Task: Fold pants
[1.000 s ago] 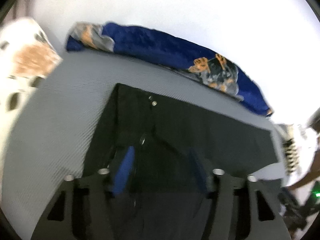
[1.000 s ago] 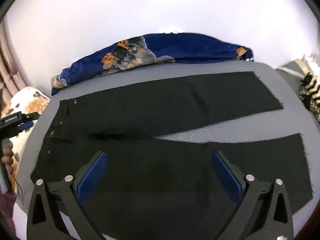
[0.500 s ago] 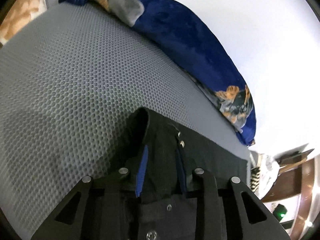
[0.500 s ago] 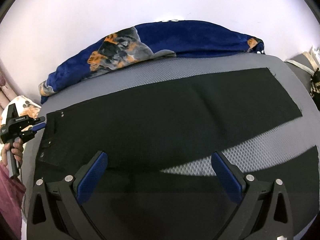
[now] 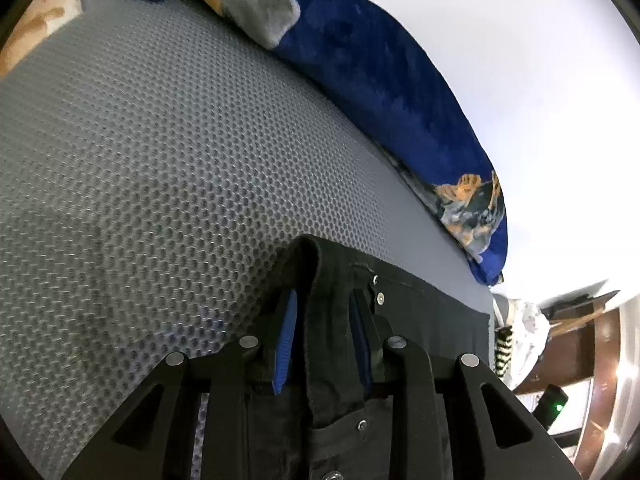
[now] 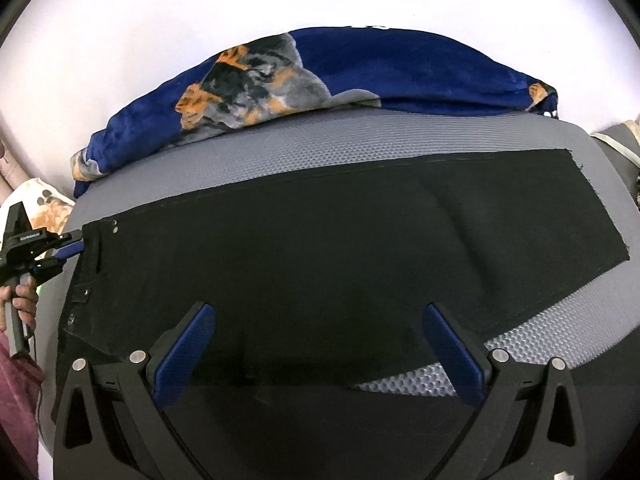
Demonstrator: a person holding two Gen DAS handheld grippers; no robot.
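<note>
In right view: spread pants (image 6: 340, 264).

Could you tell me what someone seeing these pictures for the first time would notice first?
The black pants spread flat across the grey honeycomb mat dominate the right wrist view, legs running to the right. At their waistband end, the left gripper has just been closing, with a raised fold of waistband between its blue fingers. Behind the mat, a crumpled blue blanket with an orange and grey print lies along the white wall.
</note>
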